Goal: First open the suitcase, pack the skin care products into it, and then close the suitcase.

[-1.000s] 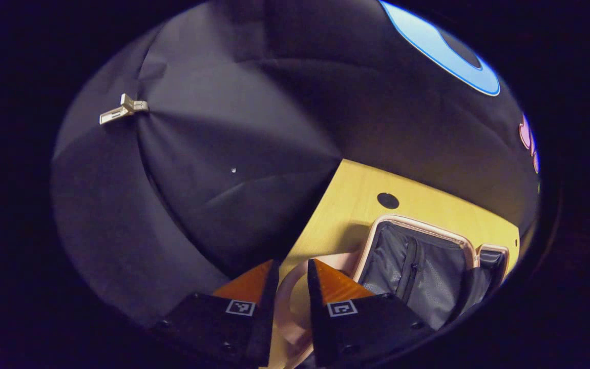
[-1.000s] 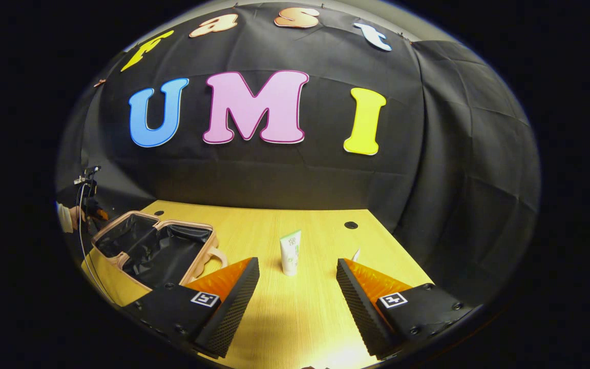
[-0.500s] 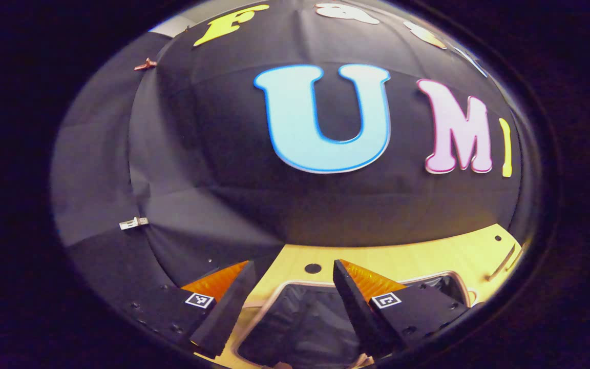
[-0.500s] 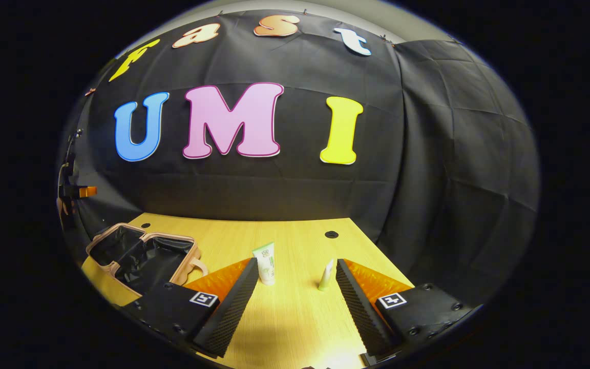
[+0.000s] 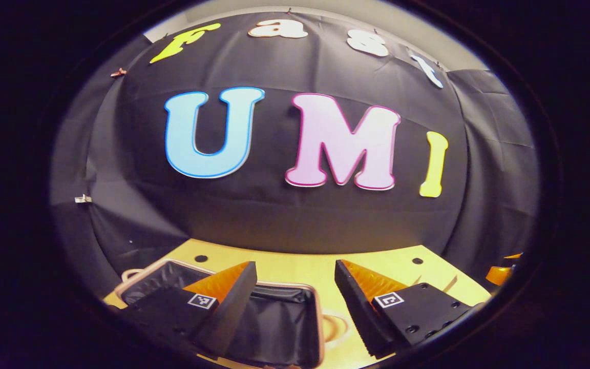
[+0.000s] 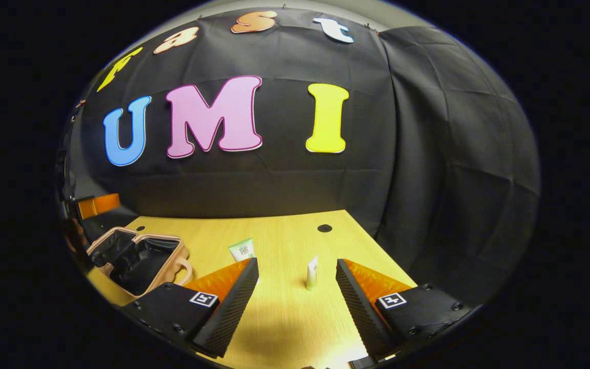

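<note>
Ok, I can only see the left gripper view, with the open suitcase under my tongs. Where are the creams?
Observer: The right gripper view shows a wide tube and a thin tube. Both stand upright on the table, apart from the suitcase and to its right.
Operator: Are the other tongs holding one?
Observer: No. The right tongs are open, and the thin tube stands just ahead, between the two fingers, with neither finger touching it.
</note>
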`<state>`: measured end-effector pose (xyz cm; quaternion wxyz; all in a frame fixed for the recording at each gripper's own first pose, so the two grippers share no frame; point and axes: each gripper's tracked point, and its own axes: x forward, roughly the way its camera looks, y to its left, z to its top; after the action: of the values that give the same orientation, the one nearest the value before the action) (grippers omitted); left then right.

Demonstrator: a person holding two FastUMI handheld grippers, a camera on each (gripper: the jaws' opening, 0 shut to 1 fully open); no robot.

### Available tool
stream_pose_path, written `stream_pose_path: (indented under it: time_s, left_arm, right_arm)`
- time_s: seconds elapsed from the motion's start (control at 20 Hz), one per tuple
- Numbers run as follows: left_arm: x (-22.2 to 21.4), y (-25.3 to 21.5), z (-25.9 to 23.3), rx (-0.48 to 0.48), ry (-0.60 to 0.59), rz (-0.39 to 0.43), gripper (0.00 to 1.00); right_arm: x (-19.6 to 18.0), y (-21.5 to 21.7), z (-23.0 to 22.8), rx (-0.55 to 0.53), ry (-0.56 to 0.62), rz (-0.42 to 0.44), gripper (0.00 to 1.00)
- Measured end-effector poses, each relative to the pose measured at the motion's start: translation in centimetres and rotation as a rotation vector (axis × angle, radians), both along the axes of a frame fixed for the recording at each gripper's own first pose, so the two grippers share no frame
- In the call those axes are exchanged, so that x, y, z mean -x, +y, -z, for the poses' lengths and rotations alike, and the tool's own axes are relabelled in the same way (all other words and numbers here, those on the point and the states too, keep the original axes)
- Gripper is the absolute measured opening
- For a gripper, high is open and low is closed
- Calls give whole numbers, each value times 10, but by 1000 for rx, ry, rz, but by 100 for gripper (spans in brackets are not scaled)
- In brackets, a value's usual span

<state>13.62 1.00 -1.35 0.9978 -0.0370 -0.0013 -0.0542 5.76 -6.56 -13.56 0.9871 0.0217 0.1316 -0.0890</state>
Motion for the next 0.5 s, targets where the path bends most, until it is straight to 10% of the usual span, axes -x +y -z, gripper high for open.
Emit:
stream_pose_path:
  time_s: [0.5]
  left_arm:
    - [-75, -209, 148, -42, 160, 361, 97]
  right_arm:
    - [-61, -44, 85, -67, 68, -40, 97]
